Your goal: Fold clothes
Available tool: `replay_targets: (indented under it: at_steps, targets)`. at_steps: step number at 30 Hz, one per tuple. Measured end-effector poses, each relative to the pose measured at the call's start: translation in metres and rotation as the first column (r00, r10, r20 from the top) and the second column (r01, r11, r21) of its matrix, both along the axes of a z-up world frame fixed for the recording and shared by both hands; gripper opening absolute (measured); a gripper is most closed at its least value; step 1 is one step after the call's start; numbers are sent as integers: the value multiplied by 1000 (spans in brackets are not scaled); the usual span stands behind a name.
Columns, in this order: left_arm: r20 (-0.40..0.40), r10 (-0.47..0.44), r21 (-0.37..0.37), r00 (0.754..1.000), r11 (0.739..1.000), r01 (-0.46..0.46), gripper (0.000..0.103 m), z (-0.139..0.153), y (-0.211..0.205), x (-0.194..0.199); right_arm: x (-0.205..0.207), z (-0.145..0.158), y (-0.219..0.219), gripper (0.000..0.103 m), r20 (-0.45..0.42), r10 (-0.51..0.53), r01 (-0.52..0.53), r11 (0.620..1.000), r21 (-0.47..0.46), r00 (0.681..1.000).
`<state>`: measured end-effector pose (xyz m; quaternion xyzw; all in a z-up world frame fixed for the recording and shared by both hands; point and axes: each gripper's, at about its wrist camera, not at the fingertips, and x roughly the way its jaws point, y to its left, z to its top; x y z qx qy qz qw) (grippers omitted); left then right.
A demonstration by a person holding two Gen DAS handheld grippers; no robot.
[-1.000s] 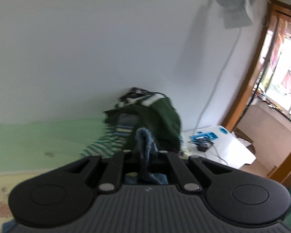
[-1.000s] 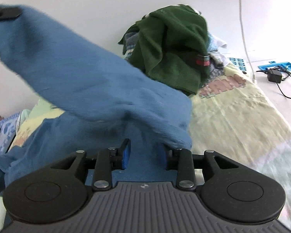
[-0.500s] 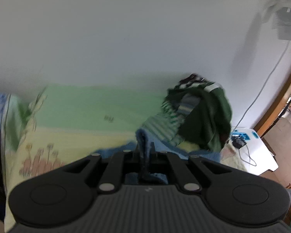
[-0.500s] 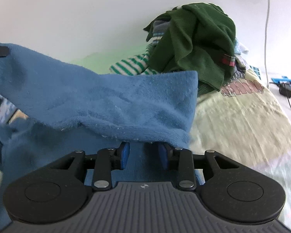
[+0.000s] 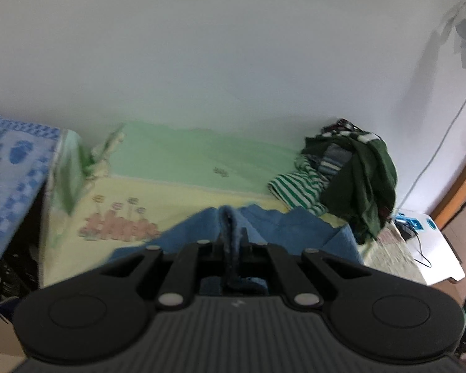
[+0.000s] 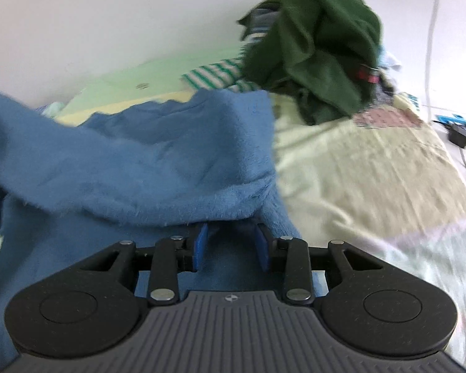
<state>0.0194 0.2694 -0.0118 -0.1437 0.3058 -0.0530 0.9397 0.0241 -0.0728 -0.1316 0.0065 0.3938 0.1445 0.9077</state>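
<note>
A blue towel [image 5: 282,230] lies partly spread on the bed [image 5: 177,161]. My left gripper [image 5: 231,233] is shut on a bunched edge of it, which stands up between the fingers. In the right wrist view the towel [image 6: 158,149] is doubled over, its upper layer draped across my right gripper [image 6: 230,233]. That gripper's blue pads [image 6: 198,245] stand a little apart with thick blue cloth gathered between them. Their tips are hidden under the fold, which runs straight into them.
A heap of clothes, dark green [image 6: 313,46] over green-striped ones [image 5: 295,186], sits at the bed's far right against the wall. A white table [image 5: 431,248] with a charger [image 6: 458,133] and cable stands beyond it. A blue-patterned cloth [image 5: 12,168] hangs at the left.
My left gripper has swung left and down with the towel's edge, bringing the raised layer down onto the lower one. The right gripper has barely shifted and rolled a little.
</note>
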Motion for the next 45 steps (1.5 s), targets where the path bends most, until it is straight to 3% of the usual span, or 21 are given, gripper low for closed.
replay_targets:
  at_steps: [5, 7, 11, 18, 22, 25, 30, 33, 34, 35, 36, 40, 42, 45]
  targets:
    - [-19, 31, 4, 999, 1000, -31, 0, -3, 16, 6, -23, 15, 0, 42, 9, 84, -85, 996, 34, 996]
    - [-32, 26, -15, 999, 1000, -26, 0, -7, 20, 9, -37, 25, -10, 49, 34, 67, -68, 997, 26, 997]
    - [-31, 32, 6, 999, 999, -32, 0, -11, 23, 11, -66, 38, -48, 50, 30, -18, 18, 1000, 24, 999]
    - [-21, 56, 14, 998, 998, -56, 0, -5, 21, 17, -82, 29, -55, 50, 29, 15, -13, 998, -57, 999]
    - [-21, 59, 55, 998, 997, -58, 0, -2, 5, 12, -41, 30, -25, 50, 131, 96, -83, 991, -100, 987]
    - [-31, 88, 84, 996, 993, -85, 0, -2, -1, 1, 12, 34, 3, 49, 166, 172, -154, 982, -113, 971]
    - [-47, 122, 132, 991, 985, -115, 0, -6, -13, -16, 100, 32, 33, 49, 121, 245, -232, 966, -111, 962]
    - [-34, 151, 160, 988, 977, -143, 0, -10, -19, -26, 130, 19, 49, 49, 42, 299, -293, 949, -117, 953]
    - [-25, 163, 170, 986, 973, -156, 0, -11, -21, -28, 137, 12, 55, 44, 0, 303, -300, 944, -137, 953]
    - [-18, 176, 177, 984, 969, -171, 0, -11, -21, -30, 141, 6, 58, 19, -30, 306, -307, 941, -141, 952]
    - [-15, 186, 177, 982, 967, -181, 0, -11, -21, -30, 145, 1, 61, 8, -59, 308, -313, 939, -143, 950]
    - [26, 224, 191, 974, 955, -225, 0, 1, -17, -35, 140, 14, 57, 7, 7, 316, -315, 947, -69, 949]
    - [67, 247, 224, 967, 940, -256, 0, 8, -16, -39, 145, 22, 58, 7, 23, 308, -309, 951, 12, 951]
    - [94, 286, 256, 954, 919, -300, 0, 13, -11, -40, 153, 17, 72, 7, 34, 313, -315, 947, 60, 949]
